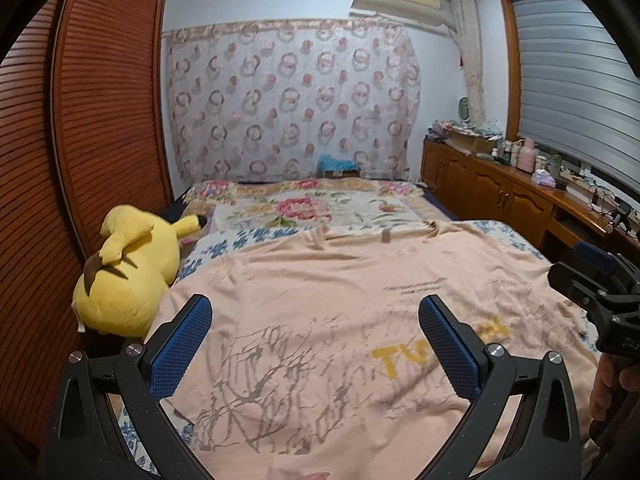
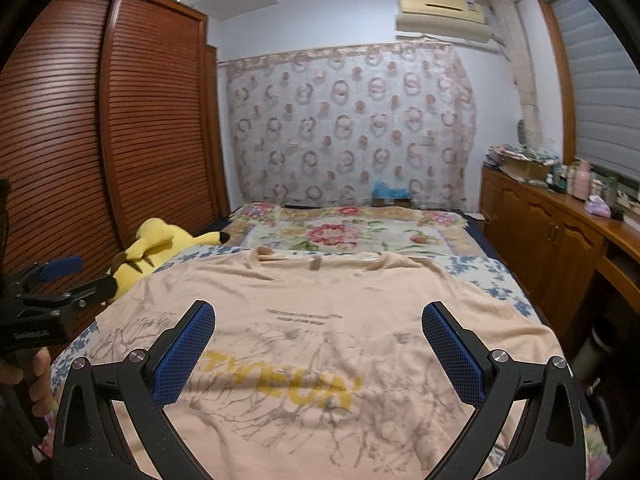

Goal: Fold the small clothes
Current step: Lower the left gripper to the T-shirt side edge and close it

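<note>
- The peach T-shirt [image 2: 320,304] lies spread flat, print side up, on the bed [image 2: 496,276], its collar at the far end and its hem nearest the cameras; yellow lettering and a grey sketch-like print cross the chest.
- The left gripper [image 1: 316,340] hangs over the near left part of the shirt, jaws wide apart, nothing between the blue pads.
- The right gripper [image 2: 320,344] hangs over the near right part, jaws likewise wide apart and empty. Each shows at the edge of the other's view, level with it.
- Judging from this, folding has not begun: the shirt is laid out with no fold in it, and both tools are poised for a first grasp.
- The next move likely calls for each gripper to go to a side edge, hem corner or sleeve, pinch only the shirt's own layers and not the floral bedcover [image 1: 304,210] beneath, then carry the cloth across evenly.
- A yellow plush toy [image 1: 128,276] lies just beside the shirt's left edge and could get in the way on that side.
</note>
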The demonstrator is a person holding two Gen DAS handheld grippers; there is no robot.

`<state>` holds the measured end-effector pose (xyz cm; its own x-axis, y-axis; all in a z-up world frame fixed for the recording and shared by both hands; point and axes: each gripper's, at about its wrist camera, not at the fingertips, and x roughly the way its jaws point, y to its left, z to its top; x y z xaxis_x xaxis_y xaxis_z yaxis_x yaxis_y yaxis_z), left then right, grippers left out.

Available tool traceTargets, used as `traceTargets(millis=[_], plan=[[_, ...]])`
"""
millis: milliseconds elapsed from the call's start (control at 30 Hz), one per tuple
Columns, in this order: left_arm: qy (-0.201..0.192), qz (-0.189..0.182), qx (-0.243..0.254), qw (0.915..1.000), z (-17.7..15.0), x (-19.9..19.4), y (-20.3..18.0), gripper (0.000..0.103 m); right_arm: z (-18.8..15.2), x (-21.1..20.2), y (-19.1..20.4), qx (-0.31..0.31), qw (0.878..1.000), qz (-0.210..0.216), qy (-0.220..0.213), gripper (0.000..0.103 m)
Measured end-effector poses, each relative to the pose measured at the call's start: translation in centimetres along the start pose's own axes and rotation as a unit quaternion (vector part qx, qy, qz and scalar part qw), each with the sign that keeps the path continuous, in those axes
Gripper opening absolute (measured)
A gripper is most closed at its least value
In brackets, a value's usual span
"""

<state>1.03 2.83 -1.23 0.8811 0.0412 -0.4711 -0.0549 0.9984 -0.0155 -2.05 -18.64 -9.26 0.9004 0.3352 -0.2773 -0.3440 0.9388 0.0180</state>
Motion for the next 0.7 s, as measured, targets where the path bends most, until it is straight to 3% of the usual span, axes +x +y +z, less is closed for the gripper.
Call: traceTargets(millis=[367, 700], plan=[[0.032, 0.033, -0.021, 0.9987, -1.3, 2.7, 5.1, 0.103, 1.5, 3.9, 0.4, -0.027, 0.998, 0.047, 0.040, 0.103], [0.068, 0.045, -0.024, 0.9964, -2.8, 4.5, 9.6, 0.103, 2.7, 8.1, 0.3, -0.082, 0.988, 0.098, 0.091, 0.103]])
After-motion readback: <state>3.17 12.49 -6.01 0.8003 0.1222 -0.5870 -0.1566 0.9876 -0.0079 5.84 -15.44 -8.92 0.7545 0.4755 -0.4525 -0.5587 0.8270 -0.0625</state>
